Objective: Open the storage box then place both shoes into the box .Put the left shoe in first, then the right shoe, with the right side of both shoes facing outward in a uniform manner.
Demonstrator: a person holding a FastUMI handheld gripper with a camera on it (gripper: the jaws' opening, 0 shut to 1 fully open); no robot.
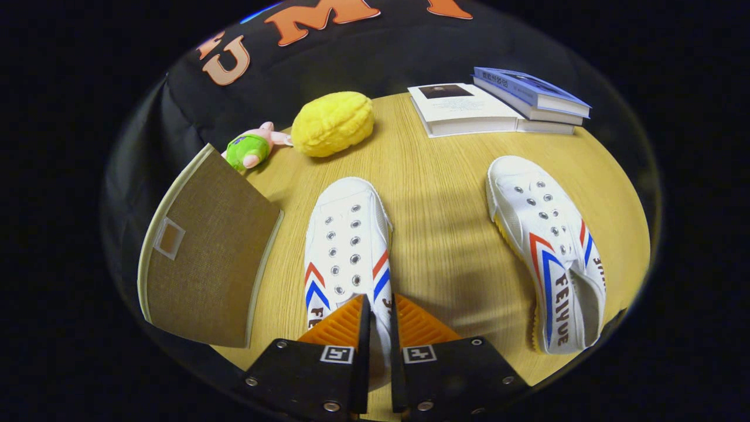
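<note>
The near shoe [347,246] was white canvas with metal eyelets and no laces, red and blue chevrons down both flanks. Its long axis ran straight away from the gripper [379,319], rounded toe pointing at the far side of the table [439,193], heel end down between the fingers [337,322]. And the fingers were clamped there, nearly together, pinching the canvas wall at the shoe's opening.

Off to the right, well apart, the second shoe [545,246] lay slightly rolled on its side, same canvas, same stripes, a yellowish sole edge showing. Its toe pointed away and a touch leftward.

Left of the held shoe, the box [205,258]: coarse brown woven fabric, pale trim along the edges, a small label window on the panel facing up, closed.

Beyond, on pale wood grain, a knobbly yellow plush [333,123], a small pink-and-green soft toy [252,149] beside it, and books [498,102], one stacked across the flat pale ones.
</note>
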